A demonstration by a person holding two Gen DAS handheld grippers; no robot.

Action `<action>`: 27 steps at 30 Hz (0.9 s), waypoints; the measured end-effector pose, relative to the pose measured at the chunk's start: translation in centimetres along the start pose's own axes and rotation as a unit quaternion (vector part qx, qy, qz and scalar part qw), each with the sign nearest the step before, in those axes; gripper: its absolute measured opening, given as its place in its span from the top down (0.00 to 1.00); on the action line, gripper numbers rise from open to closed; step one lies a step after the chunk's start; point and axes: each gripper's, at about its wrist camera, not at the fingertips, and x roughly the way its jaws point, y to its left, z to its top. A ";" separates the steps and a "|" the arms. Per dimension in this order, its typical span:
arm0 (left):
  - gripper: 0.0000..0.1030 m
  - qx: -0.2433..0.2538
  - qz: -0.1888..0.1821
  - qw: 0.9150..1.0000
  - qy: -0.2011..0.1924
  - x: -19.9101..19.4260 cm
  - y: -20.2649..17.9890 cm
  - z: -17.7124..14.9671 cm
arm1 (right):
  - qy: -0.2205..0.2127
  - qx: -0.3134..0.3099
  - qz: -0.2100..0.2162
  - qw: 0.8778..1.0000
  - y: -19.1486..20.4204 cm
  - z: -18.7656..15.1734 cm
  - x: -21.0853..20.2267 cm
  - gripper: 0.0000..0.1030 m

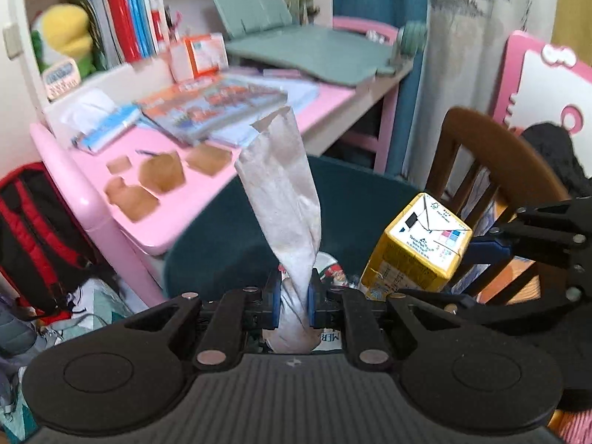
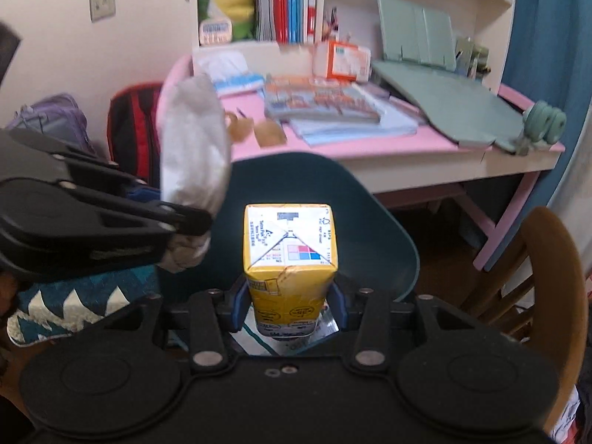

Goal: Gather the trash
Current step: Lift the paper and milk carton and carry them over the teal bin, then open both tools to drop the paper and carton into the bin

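Observation:
My left gripper [image 1: 292, 296] is shut on a crumpled grey-brown paper bag [image 1: 285, 188], which stands up from the jaws; the bag also shows at the left of the right wrist view [image 2: 192, 148]. My right gripper [image 2: 290, 305] is shut on a yellow drink carton [image 2: 290, 255], held upright; the carton also shows in the left wrist view [image 1: 418, 244]. Both are held above a dark teal chair [image 2: 333, 192] in front of the pink desk [image 1: 177, 218]. Several brown paper scraps [image 1: 162, 174] lie on the desk's near corner.
The desk holds books [image 1: 211, 107], a tissue pack [image 1: 103, 125], an orange box [image 2: 342, 59] and a green stand [image 2: 444, 85]. A wooden chair [image 1: 492, 159] stands to the right. A red-and-black backpack [image 1: 33, 236] leans left of the desk.

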 end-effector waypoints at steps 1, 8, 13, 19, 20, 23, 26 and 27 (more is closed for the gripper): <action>0.87 -0.001 0.000 1.000 0.008 0.8 0.1 0.1 | 0.006 0.000 0.001 1.000 0.0 0.1 0.5 0.59; 0.87 0.020 0.006 0.998 0.060 5.5 -0.3 0.2 | 0.035 -0.006 0.011 0.999 -0.3 0.0 2.9 0.59; 0.87 0.040 0.004 0.996 0.082 7.5 -1.0 -0.2 | 0.060 0.001 0.002 0.998 -0.8 -0.2 4.3 0.57; 0.75 0.033 -0.001 0.995 0.096 8.0 -0.8 -0.4 | 0.065 0.000 0.002 0.998 -1.0 -0.3 4.6 0.56; 0.66 0.031 0.002 0.995 0.094 7.9 -0.8 -0.4 | 0.066 0.000 0.004 0.998 -0.9 -0.3 4.5 0.56; 0.45 0.031 0.010 0.996 0.080 7.3 -0.6 -0.3 | 0.069 -0.002 0.000 0.998 -0.6 -0.2 4.2 0.57; 0.43 0.023 0.007 0.997 0.071 6.2 -0.2 -0.3 | 0.060 0.000 0.002 0.998 -0.5 0.0 3.3 0.57; 0.43 0.018 0.006 0.998 0.067 5.8 0.0 -0.4 | 0.056 0.002 0.003 0.998 -0.5 0.0 3.0 0.57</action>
